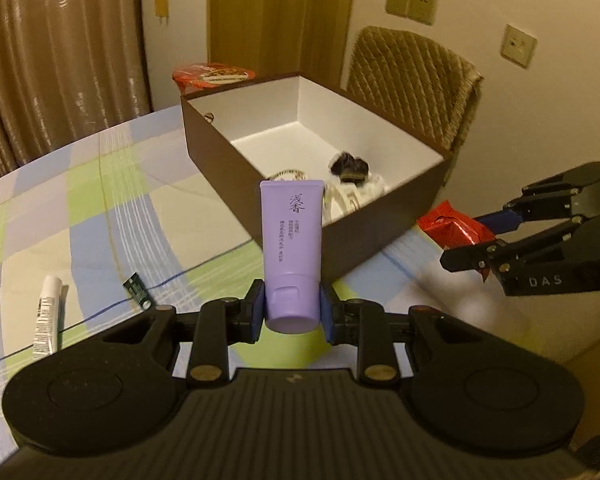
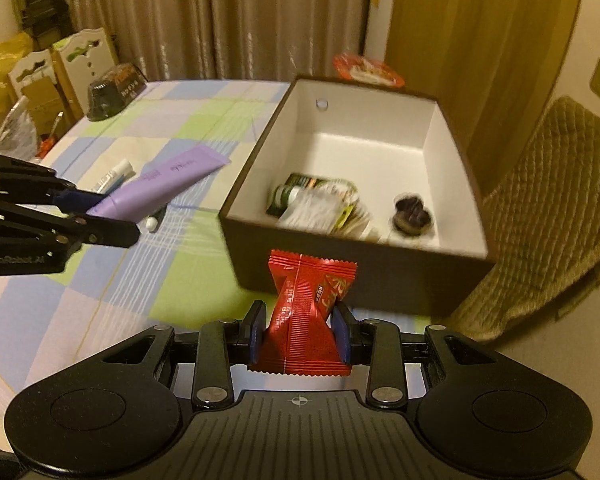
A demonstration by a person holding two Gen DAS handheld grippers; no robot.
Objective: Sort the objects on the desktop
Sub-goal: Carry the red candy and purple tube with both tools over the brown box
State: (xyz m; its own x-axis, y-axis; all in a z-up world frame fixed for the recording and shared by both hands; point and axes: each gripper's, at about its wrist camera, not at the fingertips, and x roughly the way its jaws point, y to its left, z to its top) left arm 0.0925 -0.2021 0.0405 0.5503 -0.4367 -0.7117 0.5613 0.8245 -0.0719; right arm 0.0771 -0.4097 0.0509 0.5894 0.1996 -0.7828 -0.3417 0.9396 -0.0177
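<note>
My left gripper (image 1: 292, 308) is clamped on the cap end of a purple tube (image 1: 291, 236), whose long axis runs straight ahead toward 12 o'clock. The open brown box (image 1: 228, 168) sits just beyond the tube's tip, from 12 to 1 o'clock. My right gripper (image 2: 300, 334) is pinched tight on a red snack packet (image 2: 310, 308), twisted at its waist, with the same box (image 2: 340, 268) directly ahead at 12 to 1 o'clock. I judge the right hand nearer the box wall. Both loads need to go forward over the near rim. A white tube (image 1: 48, 316) lies on the checked tablecloth (image 1: 100, 216) at 9 o'clock.
</note>
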